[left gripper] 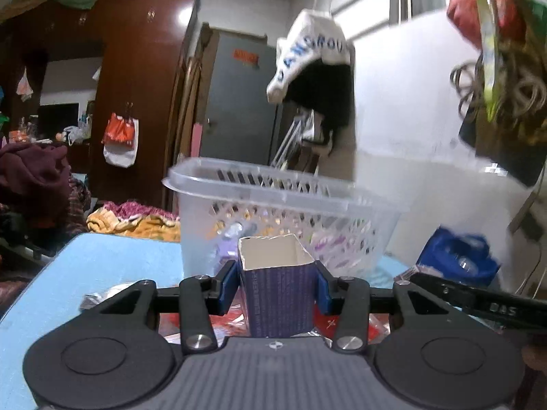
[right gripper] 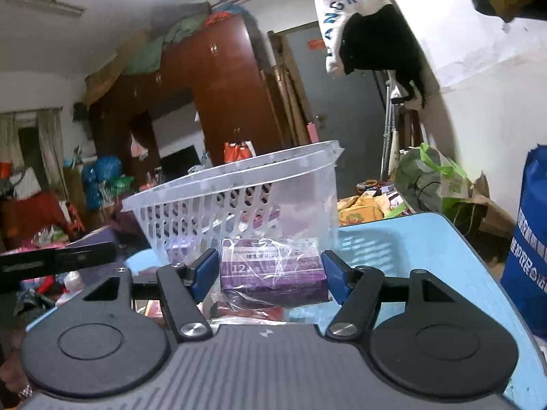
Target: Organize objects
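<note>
Two light boxes gripped in front of the basket (left gripper: 273, 205).

The left gripper (left gripper: 277, 287) is clamped on an open-topped purple carton (left gripper: 278, 304), thin-walled and easily crushed; the right gripper (right gripper: 270, 275) pinches a film-wrapped purple box (right gripper: 271, 275) by its ends, stiff but slippery.

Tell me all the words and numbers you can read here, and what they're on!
"LANGROU": white hanging bag, end cut off.
"12": purple box in plastic wrap; other print too blurred.
"DAS": black gripper arm, partly hidden.
Purple carton: print too small.
Blue bag: white print unreadable.
</note>
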{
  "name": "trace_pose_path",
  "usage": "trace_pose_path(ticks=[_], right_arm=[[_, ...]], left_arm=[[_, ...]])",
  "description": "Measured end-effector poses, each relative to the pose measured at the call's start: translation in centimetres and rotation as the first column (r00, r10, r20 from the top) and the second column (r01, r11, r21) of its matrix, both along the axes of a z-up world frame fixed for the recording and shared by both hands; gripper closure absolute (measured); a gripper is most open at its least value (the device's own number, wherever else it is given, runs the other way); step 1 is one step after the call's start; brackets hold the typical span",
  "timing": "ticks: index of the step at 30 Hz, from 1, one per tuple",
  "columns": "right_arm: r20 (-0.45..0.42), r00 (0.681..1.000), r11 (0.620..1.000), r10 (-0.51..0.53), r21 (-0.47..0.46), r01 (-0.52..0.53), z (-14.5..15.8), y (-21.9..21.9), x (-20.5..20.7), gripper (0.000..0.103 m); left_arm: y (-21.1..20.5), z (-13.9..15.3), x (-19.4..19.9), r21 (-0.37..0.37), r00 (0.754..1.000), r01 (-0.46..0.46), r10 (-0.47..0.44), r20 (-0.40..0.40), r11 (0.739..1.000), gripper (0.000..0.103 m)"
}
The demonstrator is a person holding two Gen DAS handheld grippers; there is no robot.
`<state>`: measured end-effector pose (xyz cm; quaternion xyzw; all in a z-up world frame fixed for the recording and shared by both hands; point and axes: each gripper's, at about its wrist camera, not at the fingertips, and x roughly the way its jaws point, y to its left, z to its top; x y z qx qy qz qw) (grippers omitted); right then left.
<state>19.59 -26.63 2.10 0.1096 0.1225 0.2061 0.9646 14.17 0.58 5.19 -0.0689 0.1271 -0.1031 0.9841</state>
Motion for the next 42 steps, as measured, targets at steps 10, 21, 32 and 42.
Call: trace_pose_path(ticks=[10, 21, 32, 42], right_arm=[[0.031, 0.999, 0.999, -0.038, 0.003, 0.038, 0.0, 0.0, -0.5, 0.035], [0.108, 0.994, 1.000, -0.025, 0.017, 0.024, 0.1, 0.0, -1.7, 0.035], [0.168, 0.986, 0.970, -0.007, -0.239, 0.047, 11.1, 6.1, 4.9, 0.035], [-0.033, 0.999, 0.957, 0.025, -0.289, -0.033, 10.4, 7.6, 11.8, 0.019]], left_arm=[[2.6, -2.0, -3.2, -0.095, 0.996, 0.027, -0.019, 0.084, 0.995, 0.054], [2.7, -2.2, -3.6, -0.123, 0.990, 0.087, -0.072, 0.121, 0.989, 0.054], [1.6, 9.1, 7.7, -0.014, 0.999, 0.038, -0.037, 0.011, 0.999, 0.054], [2.2, 8.0, 15.7, -0.016, 0.980, -0.047, 0.043, -0.192, 0.999, 0.039]])
